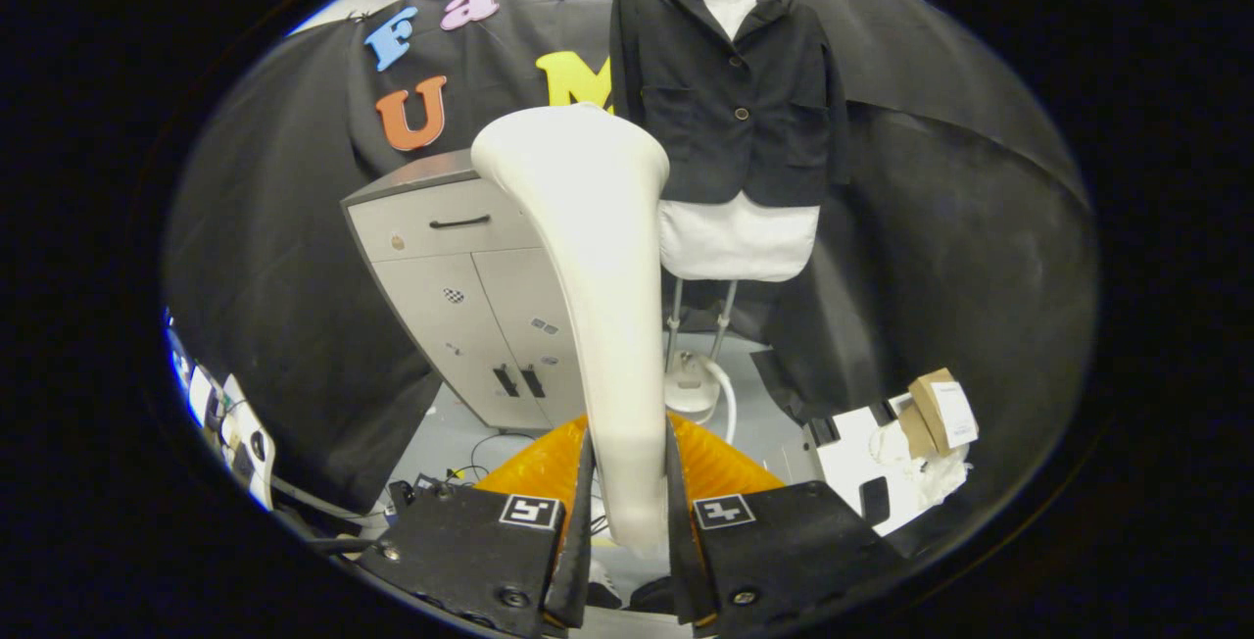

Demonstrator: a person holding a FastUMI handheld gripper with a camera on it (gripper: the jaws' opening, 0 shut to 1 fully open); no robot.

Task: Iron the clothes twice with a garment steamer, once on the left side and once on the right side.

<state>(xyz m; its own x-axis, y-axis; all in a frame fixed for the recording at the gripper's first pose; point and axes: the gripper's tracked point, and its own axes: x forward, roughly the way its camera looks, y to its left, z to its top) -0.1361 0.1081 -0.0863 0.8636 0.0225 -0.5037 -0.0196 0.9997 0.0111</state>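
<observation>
Steamer first: the cream-white plastic garment steamer head (598, 257), long and flaring toward its far end, stands clamped between both fingers of the hand-held gripper (629, 512), which press on its narrow handle from left and right. Its long axis runs straight ahead from the fingers, its broad end pointing up and away. Beyond that end, slightly to the right and well apart from it, hangs the black buttoned jacket (735, 100) over a white garment (737, 239) on a hanger, against the booth's dark wall. A grey cabinet (460, 276) stands to the left, nearer than the clothes. The steamer's broad end overlaps the jacket's left edge in the view, yet no contact seems made; judged from this, the coming move is forward and a little rightward to reach the fabric.
</observation>
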